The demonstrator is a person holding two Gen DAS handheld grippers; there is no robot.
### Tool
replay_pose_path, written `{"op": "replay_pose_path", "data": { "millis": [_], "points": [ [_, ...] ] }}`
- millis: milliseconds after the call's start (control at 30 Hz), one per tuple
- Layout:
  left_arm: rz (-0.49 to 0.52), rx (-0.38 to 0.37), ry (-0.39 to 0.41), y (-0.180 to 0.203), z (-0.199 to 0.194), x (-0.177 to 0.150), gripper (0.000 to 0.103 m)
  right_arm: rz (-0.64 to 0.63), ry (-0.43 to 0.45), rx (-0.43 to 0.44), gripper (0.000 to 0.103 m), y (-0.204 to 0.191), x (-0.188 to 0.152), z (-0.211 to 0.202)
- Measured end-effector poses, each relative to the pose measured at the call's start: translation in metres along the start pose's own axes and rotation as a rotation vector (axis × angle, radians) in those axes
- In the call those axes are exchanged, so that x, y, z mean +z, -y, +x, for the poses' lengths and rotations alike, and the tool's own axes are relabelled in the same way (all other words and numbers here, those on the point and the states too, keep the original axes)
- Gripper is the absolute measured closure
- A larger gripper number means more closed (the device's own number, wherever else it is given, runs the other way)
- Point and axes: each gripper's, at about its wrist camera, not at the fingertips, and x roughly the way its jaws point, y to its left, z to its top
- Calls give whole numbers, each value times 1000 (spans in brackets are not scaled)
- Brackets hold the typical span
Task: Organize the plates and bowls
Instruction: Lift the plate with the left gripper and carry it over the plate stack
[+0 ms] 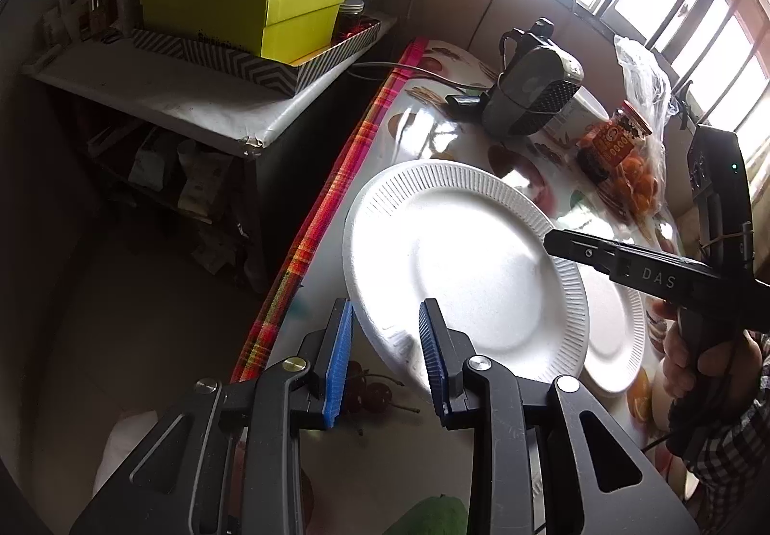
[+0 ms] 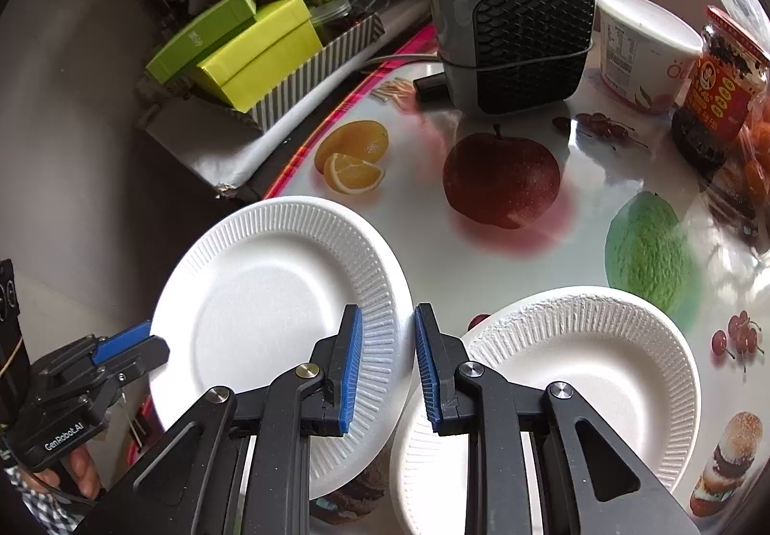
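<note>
both my grippers, left (image 1: 385, 357) and right (image 2: 387, 366), pinch one plate's (image 2: 269, 294) opposite rims; mid-lift; next, carry it over second plate (image 2: 587, 371), lower level.

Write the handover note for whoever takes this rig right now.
Left gripper: pinching the near rim of the raised white foam plate.
Right gripper: pinching the same plate's opposite rim; the plate is carried by both.
Second foam plate: lying on the fruit-print tablecloth, partly under the raised one.
Done: first plate picked up.
Left: probably set it onto the second plate. No bowls in view.
</note>
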Motion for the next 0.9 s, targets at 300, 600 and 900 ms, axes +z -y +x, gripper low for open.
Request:
{"op": "replay_pose_path", "data": {
  "millis": [300, 600, 900],
  "points": [
    [21, -4, 33, 8, -24, -7, 73, -13, 36, 0, 81, -10, -12, -32],
    [45, -28, 64, 18, -51, -23, 73, -15, 71, -3, 81, -17, -33, -69],
    [74, -56, 52, 31, -61, -50, 73, -7, 81, -22, 81, -18, -68, -96]
  ]
}}
